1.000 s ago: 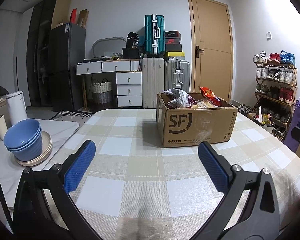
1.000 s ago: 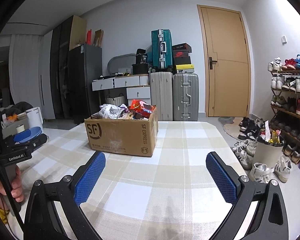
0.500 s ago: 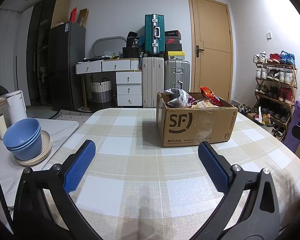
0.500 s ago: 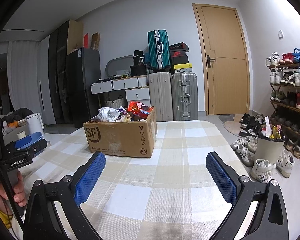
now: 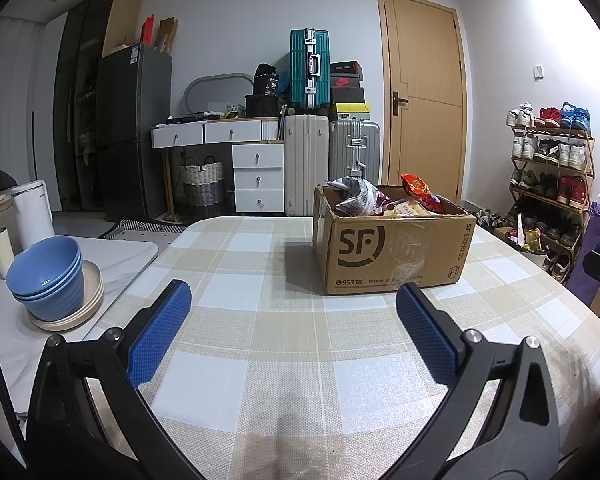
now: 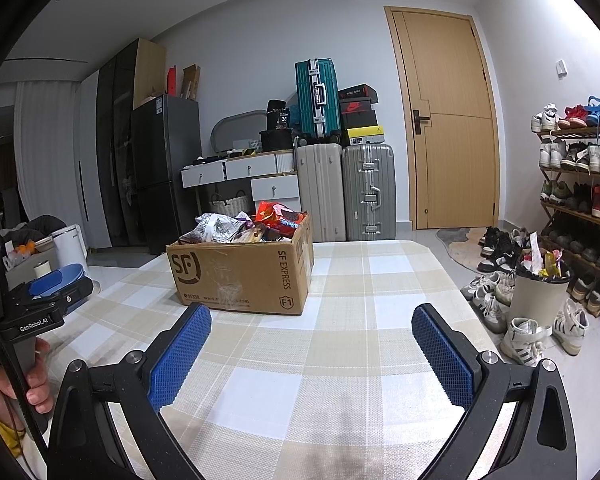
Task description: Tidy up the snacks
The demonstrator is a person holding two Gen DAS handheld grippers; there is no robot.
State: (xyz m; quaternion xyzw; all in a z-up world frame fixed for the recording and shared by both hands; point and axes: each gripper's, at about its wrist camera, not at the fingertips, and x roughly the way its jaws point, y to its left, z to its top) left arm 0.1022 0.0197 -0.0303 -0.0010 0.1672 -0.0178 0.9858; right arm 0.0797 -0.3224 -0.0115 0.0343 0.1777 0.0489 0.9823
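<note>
Little has shifted since the earlier frames: your right claw (image 6: 312, 354) has tipped its view up a touch, so the cardboard box (image 6: 240, 276) sits lower in its picture than a second ago, while your left claw (image 5: 292, 322) has barely drifted at all. Both claws are spread wide with nothing between the blue pads, hovering over the checked tabletop (image 5: 284, 376). As for progress, the snacks (image 5: 380, 200) are all heaped in the box, packets standing up past its rim, and no packet lies loose on the cloth. That picture fits two stages equally well: snacks gathered off the tabletop into the box, or a full box waiting to be sorted out elsewhere, so I would not call it either way. From your left claw, the box stands ahead at about one o'clock, well apart from the fingertips, its printed face toward you. From your right claw it lies at about eleven o'clock, also well clear, with one corner turned your way and a red packet (image 6: 278, 216) riding on top at the far side. Blue bowls (image 5: 46, 276) sit off at nine o'clock from the left claw on a separate white surface, away from the box.
</note>
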